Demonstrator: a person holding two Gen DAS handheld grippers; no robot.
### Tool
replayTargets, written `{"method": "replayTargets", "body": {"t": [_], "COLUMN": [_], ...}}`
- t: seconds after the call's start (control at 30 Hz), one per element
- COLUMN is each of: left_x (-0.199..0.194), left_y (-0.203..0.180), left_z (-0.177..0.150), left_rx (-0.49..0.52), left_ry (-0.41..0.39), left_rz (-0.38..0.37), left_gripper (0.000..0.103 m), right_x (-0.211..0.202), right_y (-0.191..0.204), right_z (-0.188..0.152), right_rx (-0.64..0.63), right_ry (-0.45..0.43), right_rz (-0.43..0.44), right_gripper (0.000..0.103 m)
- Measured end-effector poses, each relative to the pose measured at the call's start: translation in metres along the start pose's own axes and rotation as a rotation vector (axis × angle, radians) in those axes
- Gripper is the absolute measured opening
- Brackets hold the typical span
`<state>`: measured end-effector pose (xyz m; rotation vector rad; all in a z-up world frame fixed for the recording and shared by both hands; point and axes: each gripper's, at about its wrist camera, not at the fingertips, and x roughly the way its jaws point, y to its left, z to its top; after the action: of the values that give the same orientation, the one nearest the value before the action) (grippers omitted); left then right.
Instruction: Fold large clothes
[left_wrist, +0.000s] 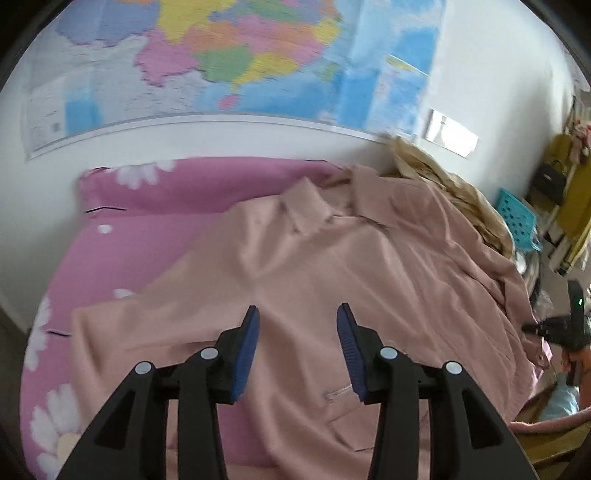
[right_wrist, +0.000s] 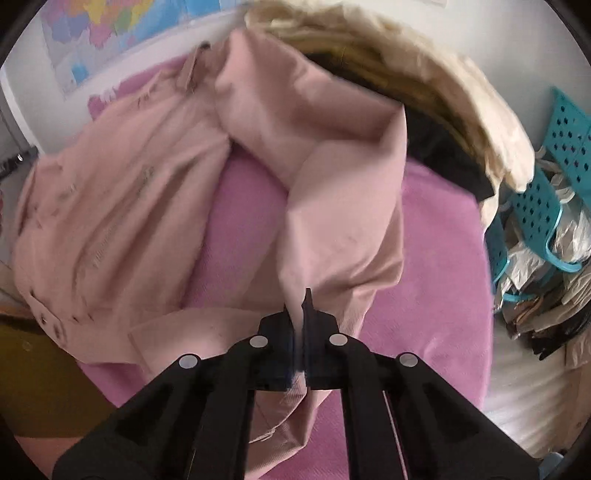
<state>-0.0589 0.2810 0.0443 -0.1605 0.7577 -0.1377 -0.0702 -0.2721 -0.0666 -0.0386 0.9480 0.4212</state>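
Observation:
A large dusty-pink jacket (left_wrist: 343, 258) lies spread over a pink bed (left_wrist: 147, 221) with white daisies, its collar toward the wall. My left gripper (left_wrist: 297, 321) hovers over the jacket's body, open, its blue pads (left_wrist: 245, 354) apart with nothing pinched between them. In the right wrist view the same jacket (right_wrist: 110, 206) lies to the left, and one sleeve (right_wrist: 343, 221) runs down toward the camera. My right gripper (right_wrist: 301, 306) is shut on a fold of that sleeve near its cuff end. The right gripper also shows at the right edge of the left wrist view.
A cream and tan garment pile (right_wrist: 424, 74) sits at the bed's far right, by the wall. A teal perforated basket (right_wrist: 546, 192) with bags and clutter stands beside the bed. A coloured map (left_wrist: 229, 59) hangs on the wall. Yellow furniture (left_wrist: 576, 199) stands far right.

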Motion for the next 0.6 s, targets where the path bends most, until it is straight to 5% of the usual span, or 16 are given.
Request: {"method": "replayTargets", "body": {"t": [0.33,0.47,0.6], "left_x": [-0.006,-0.016,-0.022], "left_y": [-0.015,-0.003,0.012], "left_z": [0.007,0.007,0.007], "left_rx": [0.016,-0.02,-0.054], "left_ry": [-0.058,-0.096,-0.117], "left_rz": [-0.17,-0.216,-0.239], "left_gripper": [0.042,0.044,0.045], "right_x": [-0.13,-0.116,-0.056], "right_y": [0.065,0.116,0.175], "right_z": [0.119,0.162,0.195], "right_rx": [-0.042,-0.111,-0.177], "right_ry": [-0.438,-0.446,-0.333], "right_rz": [0.419,0.55,0.635], "right_gripper": [0.004,0.004,0.005]}}
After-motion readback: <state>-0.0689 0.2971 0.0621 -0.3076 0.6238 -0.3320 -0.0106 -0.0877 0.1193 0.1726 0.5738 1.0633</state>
